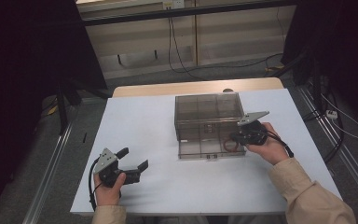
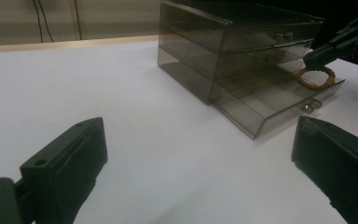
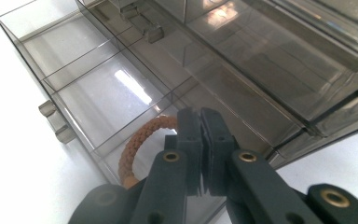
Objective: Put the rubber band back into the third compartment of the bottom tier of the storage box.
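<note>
One braided brown ring [image 3: 140,140] hung pinched in the closed right hand-held gripper [image 3: 200,116] over the pulled-out bottom drawer [image 1: 200,151]'s right end, best lowered before release, while the left hand-held gripper [image 1: 133,158] waited open, near-left on the counter [image 1: 135,121].

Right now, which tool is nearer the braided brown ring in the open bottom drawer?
Right. The right tool is shut on the braided brown ring over the drawer; the left tool sits open, away on the table.

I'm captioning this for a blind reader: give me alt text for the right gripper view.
The right gripper, jaws shut, pinches a braided brown ring over the pulled-out bottom drawer of a smoky clear drawer box on a white table.
</note>
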Available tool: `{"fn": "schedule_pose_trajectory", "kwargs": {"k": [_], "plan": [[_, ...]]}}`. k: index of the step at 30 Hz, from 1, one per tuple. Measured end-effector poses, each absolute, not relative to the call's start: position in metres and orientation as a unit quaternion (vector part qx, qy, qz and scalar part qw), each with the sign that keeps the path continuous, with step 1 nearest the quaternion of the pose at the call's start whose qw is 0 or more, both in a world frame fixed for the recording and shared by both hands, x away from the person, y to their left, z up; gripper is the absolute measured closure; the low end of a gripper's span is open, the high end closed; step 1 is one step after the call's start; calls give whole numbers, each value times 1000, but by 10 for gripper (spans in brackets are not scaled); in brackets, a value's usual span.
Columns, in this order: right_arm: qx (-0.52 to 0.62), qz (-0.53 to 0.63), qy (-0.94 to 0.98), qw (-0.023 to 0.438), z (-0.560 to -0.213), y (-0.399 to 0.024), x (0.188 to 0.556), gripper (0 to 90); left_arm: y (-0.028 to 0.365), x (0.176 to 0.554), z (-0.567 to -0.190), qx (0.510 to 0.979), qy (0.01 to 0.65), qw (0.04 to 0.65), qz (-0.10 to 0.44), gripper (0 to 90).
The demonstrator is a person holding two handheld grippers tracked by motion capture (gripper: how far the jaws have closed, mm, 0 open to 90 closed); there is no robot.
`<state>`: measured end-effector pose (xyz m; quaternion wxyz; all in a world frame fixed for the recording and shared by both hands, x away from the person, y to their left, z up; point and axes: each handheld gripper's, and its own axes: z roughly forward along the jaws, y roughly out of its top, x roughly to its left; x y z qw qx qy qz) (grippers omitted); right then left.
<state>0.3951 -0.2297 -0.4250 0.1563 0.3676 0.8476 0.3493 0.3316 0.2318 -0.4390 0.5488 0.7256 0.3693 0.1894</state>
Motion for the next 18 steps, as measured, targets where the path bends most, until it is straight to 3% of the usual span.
{"fn": "schedule_pose_trajectory", "kwargs": {"k": [18], "plan": [[367,348,849,155,-427,-228,396,832,232,332,-439,727,367,549,190,34]]}}
